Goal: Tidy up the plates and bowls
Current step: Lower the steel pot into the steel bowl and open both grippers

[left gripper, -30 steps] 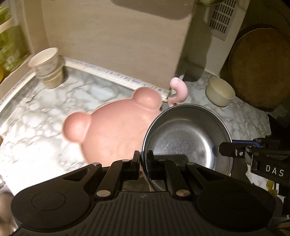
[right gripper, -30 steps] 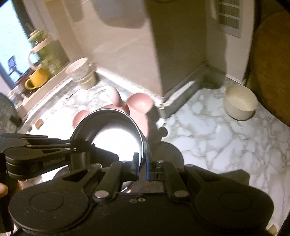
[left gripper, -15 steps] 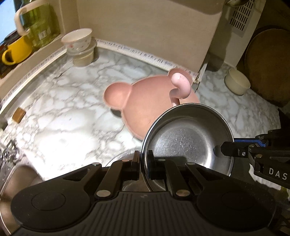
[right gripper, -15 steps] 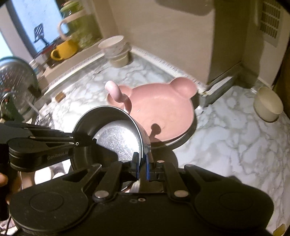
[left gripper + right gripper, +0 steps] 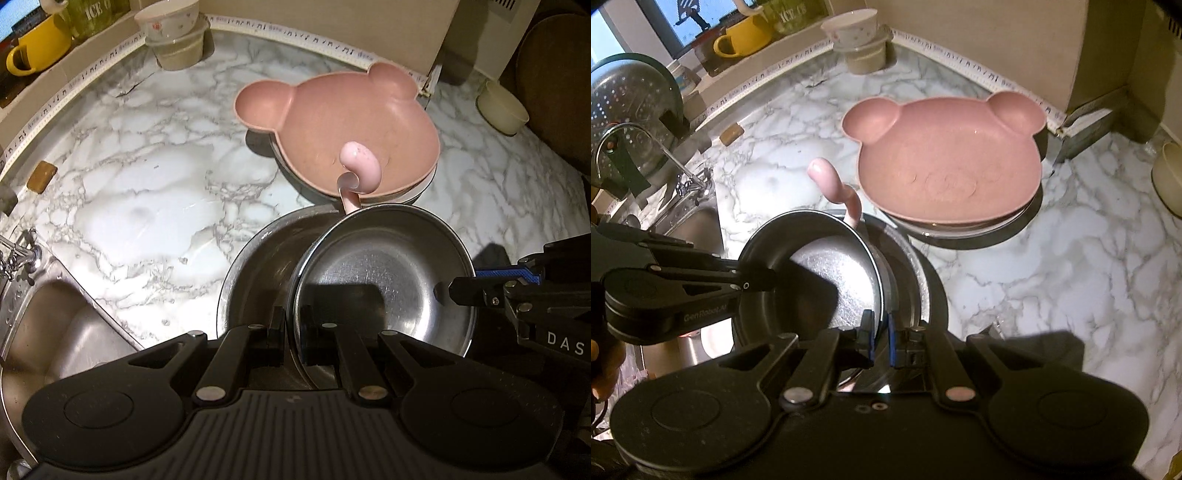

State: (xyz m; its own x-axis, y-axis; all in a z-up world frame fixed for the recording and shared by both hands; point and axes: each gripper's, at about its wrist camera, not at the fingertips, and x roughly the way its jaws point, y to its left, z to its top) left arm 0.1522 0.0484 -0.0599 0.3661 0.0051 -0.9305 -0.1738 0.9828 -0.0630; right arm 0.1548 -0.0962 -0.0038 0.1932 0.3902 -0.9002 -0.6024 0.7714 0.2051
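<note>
- Marble-patterned countertop (image 5: 147,206) runs beside a steel sink (image 5: 40,332).
- Left gripper (image 5: 293,332) is clamped on the near rim of a steel bowl (image 5: 388,280); right gripper (image 5: 881,332) pinches the opposite rim.
- Steel bowl hangs tilted over a larger steel bowl (image 5: 258,266).
- Beyond, a pink bear-shaped plate (image 5: 351,122) tops a stack.
- A cream bowl (image 5: 502,107) sits well apart.
</note>
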